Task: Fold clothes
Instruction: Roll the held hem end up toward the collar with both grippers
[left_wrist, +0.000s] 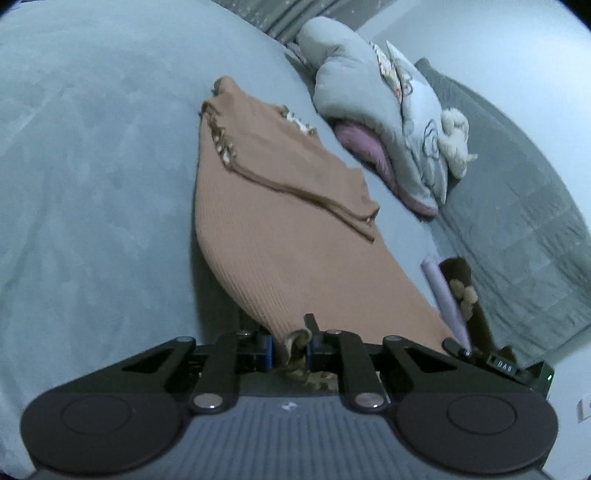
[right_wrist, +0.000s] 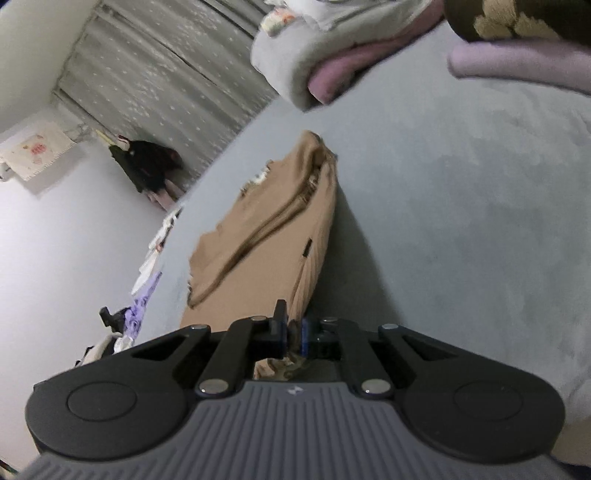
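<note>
Brown ribbed garment (left_wrist: 280, 236) lies on the bed (left_wrist: 92, 166); left gripper (left_wrist: 290, 345) and right gripper (right_wrist: 294, 332) each clamp its near hem.

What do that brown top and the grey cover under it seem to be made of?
Brown top: looks like a soft ribbed knit, matte; fine parallel ridges run along it, with a frilly trim near the far end. Grey cover: seems a plush, velvety fabric, since brushed light and dark patches show across it.

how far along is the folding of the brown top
Early to midway. Done: one sleeve already lies across the brown top, which is spread on the bed. In hand: left gripper and right gripper each pinch the near hem. Left: bringing the hem over.
</note>
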